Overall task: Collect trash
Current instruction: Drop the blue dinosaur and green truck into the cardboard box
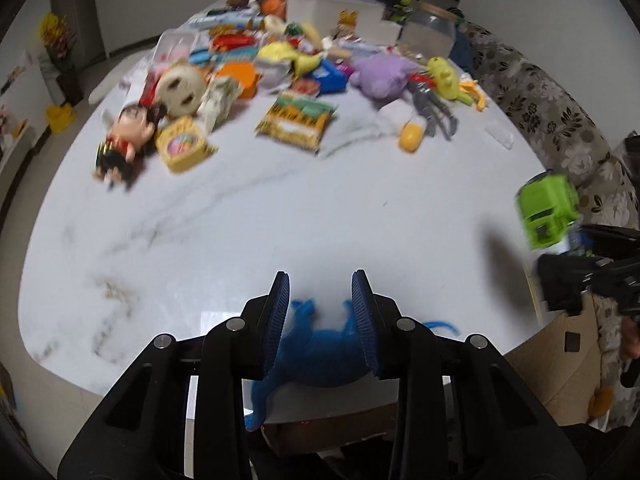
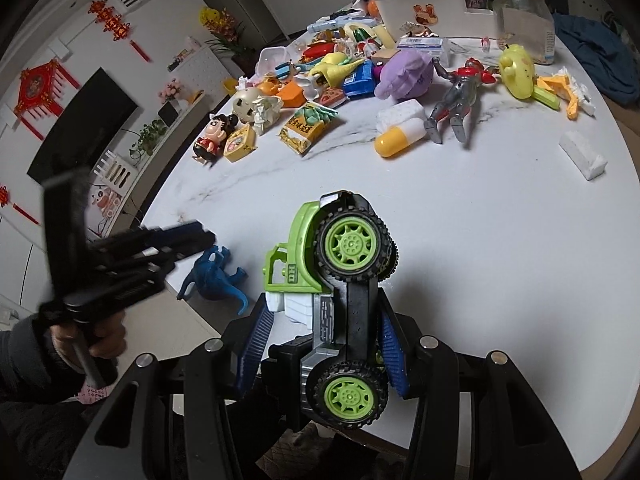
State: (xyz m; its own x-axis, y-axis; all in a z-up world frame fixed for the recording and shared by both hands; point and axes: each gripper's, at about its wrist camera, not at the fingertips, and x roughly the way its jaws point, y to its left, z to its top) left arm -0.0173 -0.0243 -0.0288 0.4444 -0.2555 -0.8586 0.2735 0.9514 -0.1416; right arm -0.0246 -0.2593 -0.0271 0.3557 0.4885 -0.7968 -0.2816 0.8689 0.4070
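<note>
My left gripper [image 1: 320,284] is shut on a blue toy dinosaur [image 1: 316,344], held at the near edge of the white marble table [image 1: 240,220]; the dinosaur also shows in the right wrist view [image 2: 218,276] below the left gripper [image 2: 200,236]. My right gripper [image 2: 324,312] is shut on a green and black toy truck [image 2: 340,280], tilted with its wheels facing the camera; the truck shows in the left wrist view [image 1: 548,212] at far right. A pile of toys, snack packets [image 1: 296,120] and wrappers covers the far half of the table.
A cardboard box [image 1: 560,360] stands below the table's near right edge. A white bin [image 2: 420,8] and a glass jar [image 2: 524,16] stand at the table's back. A yellow capsule [image 2: 400,140], a silver figure [image 2: 460,96] and white foam block [image 2: 582,156] lie nearer.
</note>
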